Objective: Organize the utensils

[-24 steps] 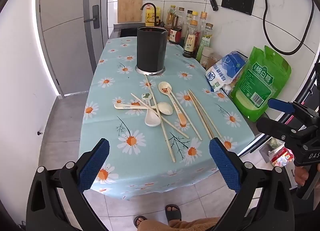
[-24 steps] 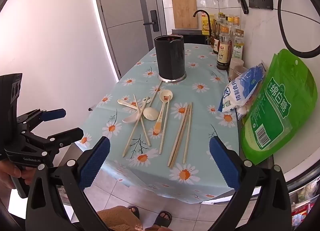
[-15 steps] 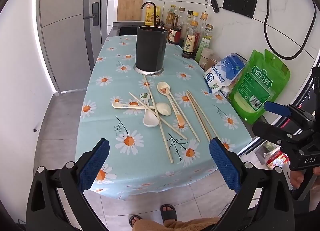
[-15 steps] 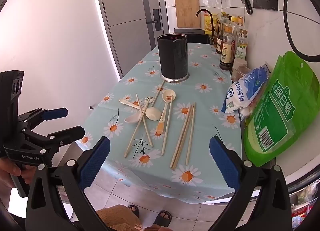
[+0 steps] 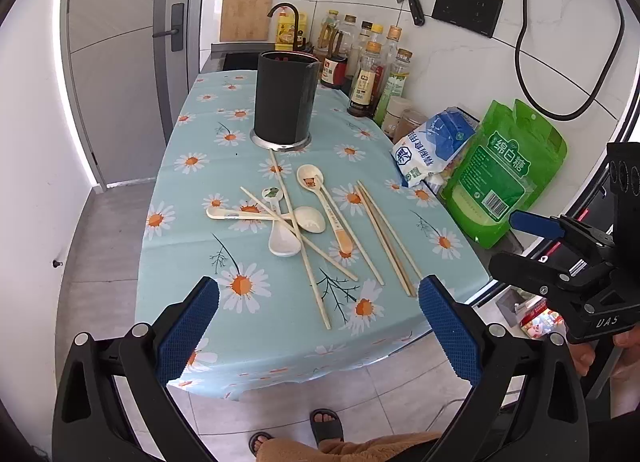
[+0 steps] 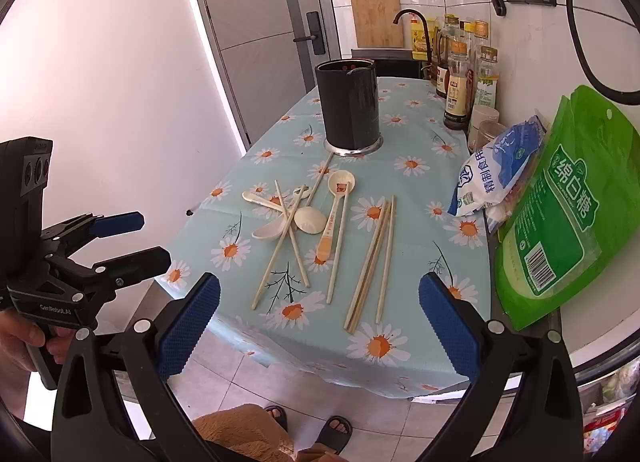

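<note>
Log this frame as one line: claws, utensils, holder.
left claw: open, empty, short of table | right claw: open, empty | spoons, chopsticks: loose on tablecloth | black holder: upright behind them

Daisy-print table (image 5: 192, 246) under holder (image 5: 285, 98), spoons (image 5: 308, 220), chopsticks (image 5: 384, 238), bags (image 5: 500, 178).

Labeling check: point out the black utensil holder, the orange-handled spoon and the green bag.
black utensil holder (image 5: 285, 98), left wrist view, front wall.
orange-handled spoon (image 6: 325, 246), right wrist view, orange handle end.
green bag (image 5: 500, 174), left wrist view, printed front.
</note>
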`<state>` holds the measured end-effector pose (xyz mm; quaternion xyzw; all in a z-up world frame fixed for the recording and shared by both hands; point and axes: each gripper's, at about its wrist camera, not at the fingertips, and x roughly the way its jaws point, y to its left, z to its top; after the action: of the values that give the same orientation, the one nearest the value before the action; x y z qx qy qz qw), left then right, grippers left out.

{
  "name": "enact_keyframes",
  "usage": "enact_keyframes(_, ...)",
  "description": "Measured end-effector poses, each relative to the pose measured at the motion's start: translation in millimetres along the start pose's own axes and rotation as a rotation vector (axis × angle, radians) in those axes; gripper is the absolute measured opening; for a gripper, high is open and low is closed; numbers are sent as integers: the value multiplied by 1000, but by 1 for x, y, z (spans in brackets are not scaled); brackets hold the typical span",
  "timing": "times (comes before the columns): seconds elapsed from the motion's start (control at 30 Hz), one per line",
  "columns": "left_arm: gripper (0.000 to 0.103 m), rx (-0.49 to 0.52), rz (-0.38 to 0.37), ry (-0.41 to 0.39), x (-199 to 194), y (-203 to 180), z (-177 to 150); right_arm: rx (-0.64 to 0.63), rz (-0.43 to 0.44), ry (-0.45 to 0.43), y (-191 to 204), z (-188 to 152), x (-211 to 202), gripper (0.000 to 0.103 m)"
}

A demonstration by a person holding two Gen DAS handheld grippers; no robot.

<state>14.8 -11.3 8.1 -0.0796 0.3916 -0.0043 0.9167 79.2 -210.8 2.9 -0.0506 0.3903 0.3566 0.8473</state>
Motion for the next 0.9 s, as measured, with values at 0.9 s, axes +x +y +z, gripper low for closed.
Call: enact_keyframes(0.9,97,-9,-25,14,-5,17,-18,-6,25,7,7,-5,-3,99)
